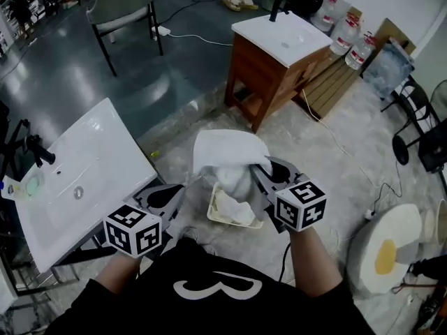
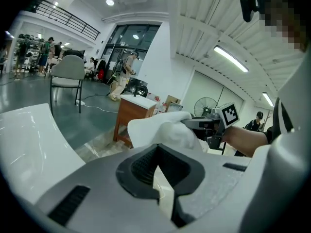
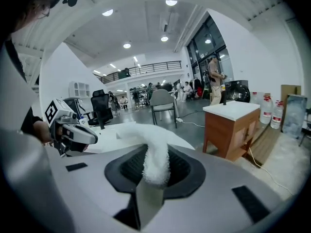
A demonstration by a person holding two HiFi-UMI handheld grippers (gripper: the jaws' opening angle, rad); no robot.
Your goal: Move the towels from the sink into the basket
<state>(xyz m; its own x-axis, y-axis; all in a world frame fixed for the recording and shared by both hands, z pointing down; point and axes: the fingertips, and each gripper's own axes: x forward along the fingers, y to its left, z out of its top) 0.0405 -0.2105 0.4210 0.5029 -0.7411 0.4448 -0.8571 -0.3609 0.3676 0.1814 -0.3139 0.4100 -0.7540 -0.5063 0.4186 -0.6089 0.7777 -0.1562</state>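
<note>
A white towel (image 1: pixel 225 155) hangs bunched in the air above a cream basket (image 1: pixel 212 212) on the floor, which holds another pale cloth. My right gripper (image 1: pixel 255 170) is shut on the towel's right side; in the right gripper view the towel (image 3: pixel 155 165) runs down between the jaws. My left gripper (image 1: pixel 183 187) sits just left of the towel, its tips close to the towel's lower left edge. In the left gripper view the towel (image 2: pixel 163 130) fills the space beyond the jaws, which stand a narrow way apart with a pale strip in the gap; whether they pinch cloth is unclear. The white sink (image 1: pixel 105 145) lies at left.
A second sink on a wooden cabinet (image 1: pixel 272 68) stands ahead, with water bottles (image 1: pixel 353 44) and a pallet behind it. A grey chair (image 1: pixel 126 9) stands at the far left, a fan (image 1: pixel 412 138) at right. Cables cross the floor.
</note>
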